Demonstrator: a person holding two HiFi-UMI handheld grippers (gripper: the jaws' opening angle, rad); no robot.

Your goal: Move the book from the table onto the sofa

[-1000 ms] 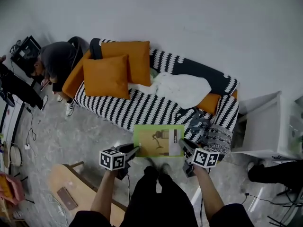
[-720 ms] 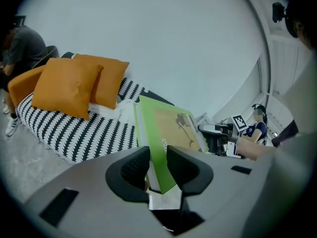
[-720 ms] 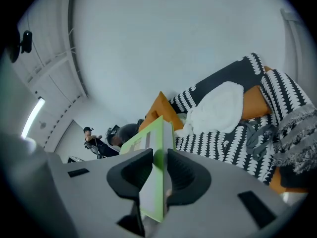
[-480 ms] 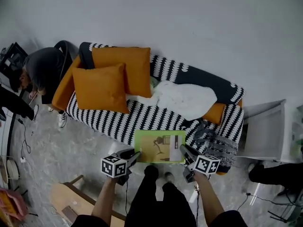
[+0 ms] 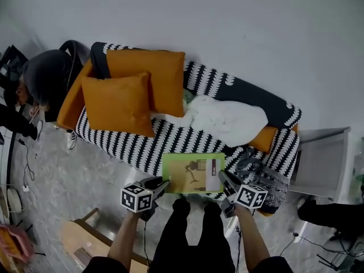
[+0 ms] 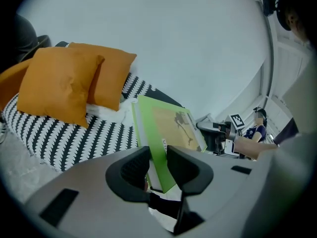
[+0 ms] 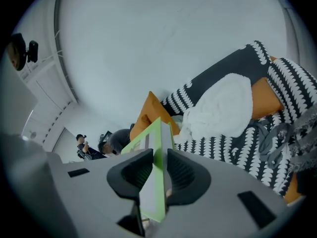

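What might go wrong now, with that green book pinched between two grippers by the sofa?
The book is held only by its side edges, one in the left gripper, one in the right gripper; if the hands drift apart it may drop near the front edge of the sofa. The white blanket and grey clothing crowd the seat just ahead, so a book set there might tilt and slide off.

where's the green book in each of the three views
Head view: book low centre, at the front edge of the sofa.
Left gripper view: book centre, tilted, gripped between the jaws.
Right gripper view: book low centre, edge-on, gripped between the jaws.
Shared landmark: orange cushions.
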